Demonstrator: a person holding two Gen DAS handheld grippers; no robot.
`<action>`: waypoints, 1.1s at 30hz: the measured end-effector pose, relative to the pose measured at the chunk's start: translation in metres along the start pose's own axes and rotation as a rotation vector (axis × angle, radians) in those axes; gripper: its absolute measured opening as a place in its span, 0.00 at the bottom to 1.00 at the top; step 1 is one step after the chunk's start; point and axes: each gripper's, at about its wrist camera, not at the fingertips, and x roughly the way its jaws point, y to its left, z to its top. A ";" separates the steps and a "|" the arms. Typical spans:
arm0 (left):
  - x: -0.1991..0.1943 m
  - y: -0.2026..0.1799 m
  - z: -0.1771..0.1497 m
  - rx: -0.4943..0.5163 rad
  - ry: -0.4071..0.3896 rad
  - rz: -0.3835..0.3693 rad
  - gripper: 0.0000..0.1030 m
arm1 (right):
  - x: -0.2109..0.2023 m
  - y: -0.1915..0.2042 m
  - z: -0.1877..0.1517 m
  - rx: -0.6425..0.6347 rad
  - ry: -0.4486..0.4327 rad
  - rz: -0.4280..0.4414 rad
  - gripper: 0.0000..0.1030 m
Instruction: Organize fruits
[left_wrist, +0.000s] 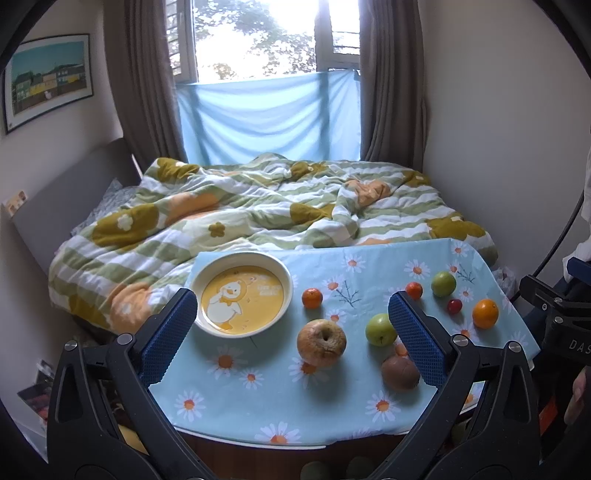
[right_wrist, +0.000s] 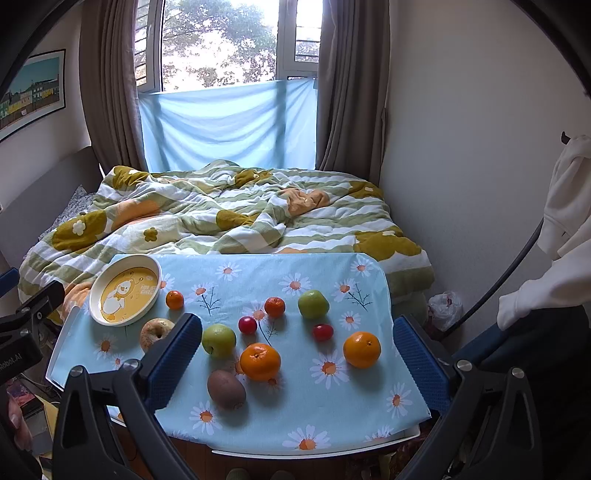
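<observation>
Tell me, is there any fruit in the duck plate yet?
No. The plate shows only its yellow duck picture, and every fruit, such as the kiwi, lies on the tablecloth outside it.

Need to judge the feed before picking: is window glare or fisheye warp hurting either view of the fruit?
Left wrist view: the window is blown out white, yet the plate and pale apple stay sharp. Right wrist view: milder glare, kiwi evenly lit. Both views bend at the edges and show soft shadows.
</observation>
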 end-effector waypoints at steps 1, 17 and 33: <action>0.000 0.000 0.000 0.001 0.000 0.000 1.00 | -0.001 0.000 0.000 0.001 0.000 0.000 1.00; 0.003 -0.009 0.001 -0.013 0.033 0.017 1.00 | 0.004 -0.001 -0.004 0.003 0.032 0.050 1.00; 0.113 -0.018 -0.056 0.133 0.206 -0.075 1.00 | 0.077 -0.016 -0.068 0.039 0.188 0.158 1.00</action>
